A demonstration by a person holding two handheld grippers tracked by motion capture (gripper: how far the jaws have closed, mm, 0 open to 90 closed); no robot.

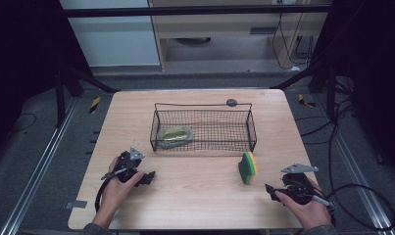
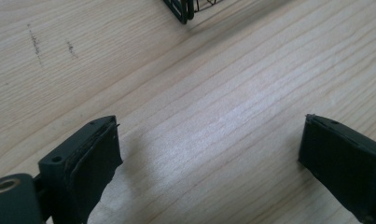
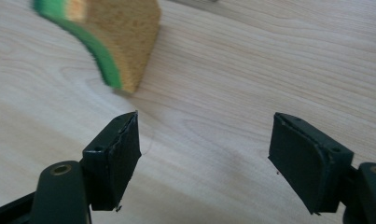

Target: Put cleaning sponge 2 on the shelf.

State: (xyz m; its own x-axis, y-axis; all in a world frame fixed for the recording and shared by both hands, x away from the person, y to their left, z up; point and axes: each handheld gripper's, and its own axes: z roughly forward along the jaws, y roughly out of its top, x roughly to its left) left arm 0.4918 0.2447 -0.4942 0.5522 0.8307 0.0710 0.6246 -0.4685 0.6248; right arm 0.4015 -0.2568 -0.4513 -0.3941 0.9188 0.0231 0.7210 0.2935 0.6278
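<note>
We are keeping both tongs released: the sponge (image 1: pixel 248 167) is standing on edge ahead-left of our right gripper (image 1: pixel 269 189), long axis pointing away, well apart from our left gripper (image 1: pixel 151 175).

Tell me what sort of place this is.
Probably a lab or recording station, not a kitchen: a bare wooden table ringed by black frame struts, loose cables on the grey floor, and staged props, a wire basket and a sponge.

A sponge (image 1: pixel 248 168) stands on the table (image 1: pixel 195 200) just before the wire basket's (image 1: pixel 204 128) right end.
</note>
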